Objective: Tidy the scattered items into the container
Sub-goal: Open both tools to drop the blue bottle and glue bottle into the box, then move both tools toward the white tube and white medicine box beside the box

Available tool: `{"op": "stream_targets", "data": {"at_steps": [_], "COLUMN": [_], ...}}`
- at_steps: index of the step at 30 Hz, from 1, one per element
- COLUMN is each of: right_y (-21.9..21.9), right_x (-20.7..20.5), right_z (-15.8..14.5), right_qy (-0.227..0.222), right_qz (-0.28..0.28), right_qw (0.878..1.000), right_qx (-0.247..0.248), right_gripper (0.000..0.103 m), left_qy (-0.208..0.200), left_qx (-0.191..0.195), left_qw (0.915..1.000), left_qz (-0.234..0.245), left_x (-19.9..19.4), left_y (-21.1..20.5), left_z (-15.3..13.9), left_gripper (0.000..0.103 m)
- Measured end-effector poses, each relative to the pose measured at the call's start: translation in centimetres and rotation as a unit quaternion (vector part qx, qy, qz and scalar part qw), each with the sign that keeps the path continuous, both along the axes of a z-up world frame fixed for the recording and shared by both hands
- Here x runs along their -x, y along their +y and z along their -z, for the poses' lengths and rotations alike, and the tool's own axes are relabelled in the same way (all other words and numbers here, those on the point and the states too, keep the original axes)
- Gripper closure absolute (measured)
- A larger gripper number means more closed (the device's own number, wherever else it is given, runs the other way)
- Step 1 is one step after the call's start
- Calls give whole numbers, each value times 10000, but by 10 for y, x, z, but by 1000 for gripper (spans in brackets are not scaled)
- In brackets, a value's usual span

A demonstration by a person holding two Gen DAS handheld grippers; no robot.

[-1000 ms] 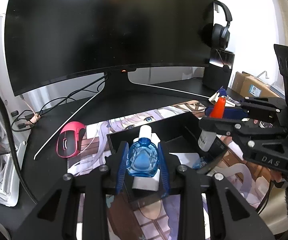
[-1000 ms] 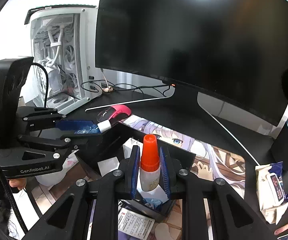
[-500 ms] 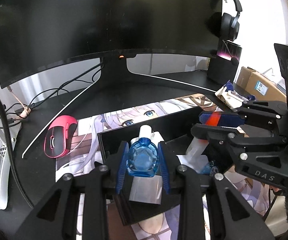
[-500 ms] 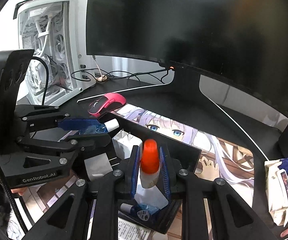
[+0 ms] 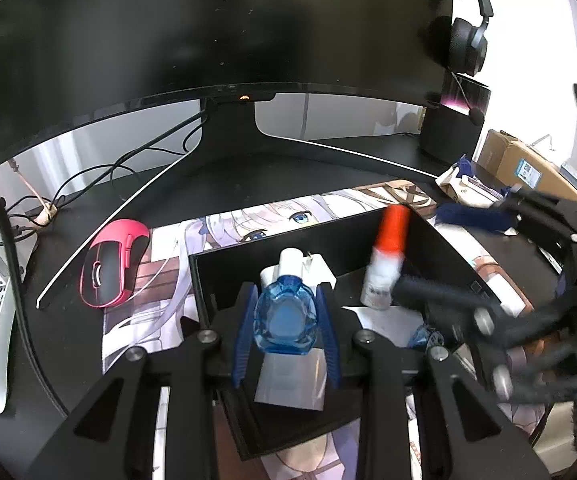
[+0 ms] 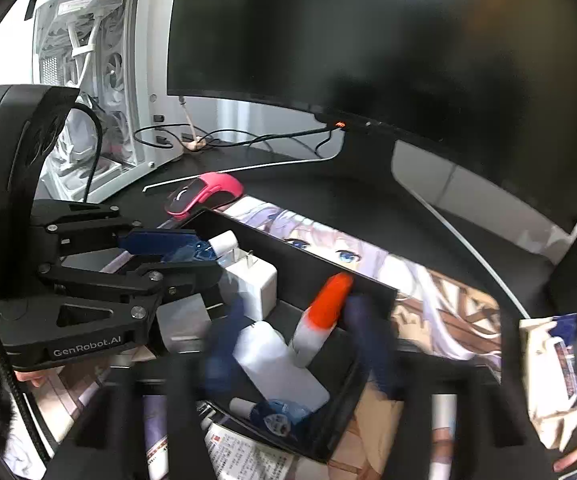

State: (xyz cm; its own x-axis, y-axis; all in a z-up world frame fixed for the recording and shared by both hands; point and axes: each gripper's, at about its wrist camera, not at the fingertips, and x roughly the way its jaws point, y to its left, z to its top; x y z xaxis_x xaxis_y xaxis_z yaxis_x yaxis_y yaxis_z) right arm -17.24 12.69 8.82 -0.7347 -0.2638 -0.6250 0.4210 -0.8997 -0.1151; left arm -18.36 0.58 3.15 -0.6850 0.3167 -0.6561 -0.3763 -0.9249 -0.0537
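My left gripper [image 5: 284, 320] is shut on a clear blue bottle [image 5: 283, 318] with a white cap, held just over the near end of the black box [image 5: 348, 228]. From the right wrist view the same left gripper [image 6: 192, 256] reaches in from the left. The jaws of my right gripper [image 6: 296, 340] are opening, blurred, and stand apart from the orange-capped white bottle [image 6: 320, 312]. That bottle [image 5: 384, 264] leans loose inside the box [image 6: 288, 252]. The box also holds a white charger [image 6: 256, 284], a white bottle [image 6: 276, 360] and a small blue bottle [image 6: 276, 416].
The box sits on a printed desk mat [image 5: 248, 220]. A pink mouse [image 5: 112, 268] lies left of it. Behind are a curved monitor [image 5: 216, 40], cables [image 5: 88, 176] and a white PC case [image 6: 100, 80]. A tissue pack [image 6: 556, 368] lies right.
The right gripper's jaws have sprung apart and let go of the orange-capped bottle, which now tilts in the box. Both grippers sank slightly toward the box. The left still grips the blue bottle.
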Motion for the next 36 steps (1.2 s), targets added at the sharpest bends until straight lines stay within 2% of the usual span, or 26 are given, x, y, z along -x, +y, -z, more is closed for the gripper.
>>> {"op": "stream_targets", "data": {"at_steps": [1, 2, 3, 4, 5, 6, 7, 8, 13, 28, 36], "right_y": [1, 2, 3, 5, 7, 10, 13, 16, 28, 23, 27], "right_x": [-4, -7, -9, -11, -13, -14, -15, -17, -23, -55, -71], "right_z": [-2, -4, -5, -7, -7, -8, -8, -9, -12, -17, -16], "right_qy": [80, 139, 161, 157, 151, 158, 168, 163, 165, 277, 277], "right_qz": [37, 66, 79, 105, 161, 214, 241, 265, 387, 360, 427], "right_qw": [10000, 9999, 9998, 9998, 9997, 9995, 9995, 9995, 9991, 9990, 9987], "right_qx": [-34, -62, -74, -90, -128, -153, -132, -92, 26, 26, 84], "right_gripper": [10, 10, 10, 8, 3, 0, 0, 0, 0, 0, 0], "left_qy": [8, 17, 28, 48, 69, 50, 1, 4, 64, 335, 222], "left_qx": [-16, -26, -26, -29, -45, -26, 62, 170, 101, 578, 412], "left_qw": [10000, 10000, 10000, 10000, 10000, 10000, 9999, 9995, 9997, 9971, 9977], "left_qz": [19, 25, 14, -10, -27, -60, -149, -259, -229, -354, -495], "left_x": [-2, -3, -4, -6, -7, -8, -7, -7, -16, -58, -74], "left_y": [0, 0, 0, 0, -1, -2, -2, -2, -4, -3, -8], "left_z": [-1, -2, -3, -4, -5, -5, -5, -4, -7, -18, -11], "left_gripper": [66, 59, 40, 28, 26, 18, 6, 2, 1, 0, 0]}}
